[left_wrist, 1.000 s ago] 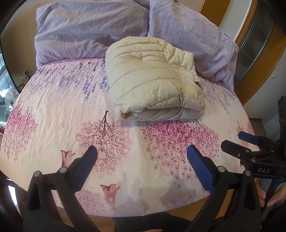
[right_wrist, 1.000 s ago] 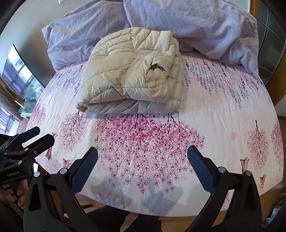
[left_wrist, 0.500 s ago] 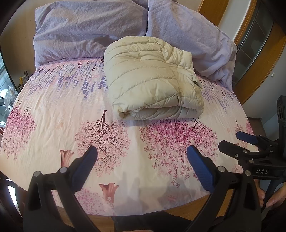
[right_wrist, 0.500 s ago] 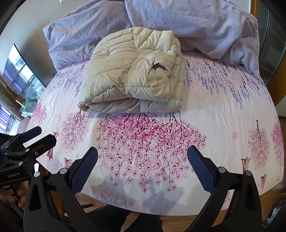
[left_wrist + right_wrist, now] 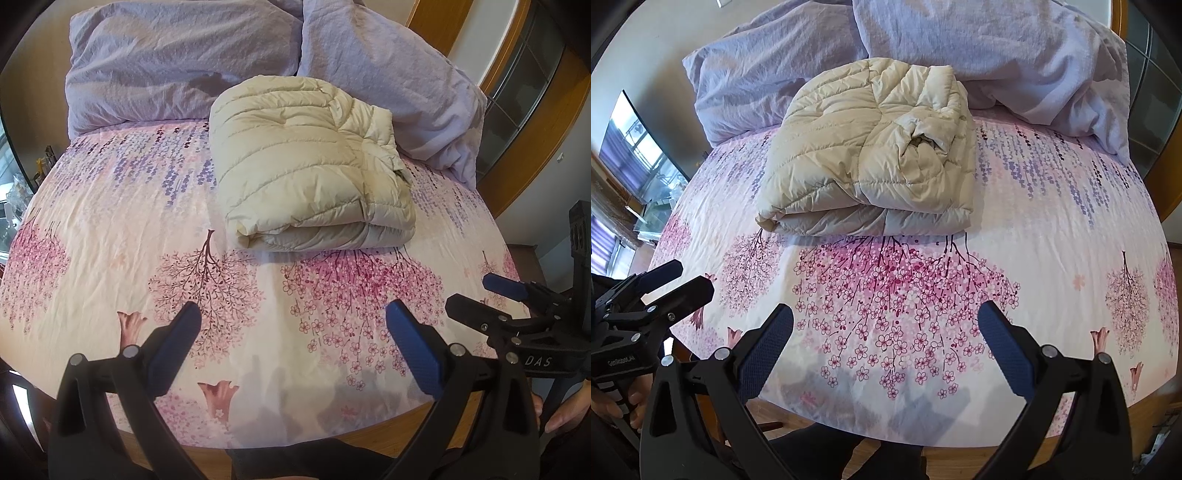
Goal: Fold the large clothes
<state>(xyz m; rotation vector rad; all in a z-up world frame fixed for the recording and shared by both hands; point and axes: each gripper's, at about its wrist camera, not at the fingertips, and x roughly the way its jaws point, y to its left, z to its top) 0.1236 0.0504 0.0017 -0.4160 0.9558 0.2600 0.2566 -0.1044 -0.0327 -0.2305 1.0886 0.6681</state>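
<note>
Two grippers hang over the near edge of the bed, both empty. Working from the left: the left gripper [image 5: 293, 345] has its jaws spread wide with nothing between the blue pads, only the flowered sheet [image 5: 110, 229] below. Beyond it and toward the middle, the folded cream puffer jacket [image 5: 310, 173] lies on the sheet, its far side against the lilac pillows [image 5: 177, 62], well apart from either tool. On the right, the right gripper [image 5: 885, 345] is likewise spread wide and holds nothing.

Compared with a second ago, little has changed. The jacket sits in the same folded shape and the same place; both views have drifted only slightly, so the bundle looks a touch farther off, as if the tools have eased back toward the bed's edge. My reading is that the folding is finished, or nearly so, and the hands are pulling away rather than reaching in.

Several things cannot be checked. How the layers lie inside the bundle is hidden. A sleeve cuff [image 5: 919, 142] pokes up on the right side of the top layer; whether it is tucked or loose is unclear. The person shows only as fingers at the frame edges and dark clothing at the bottom.
</note>
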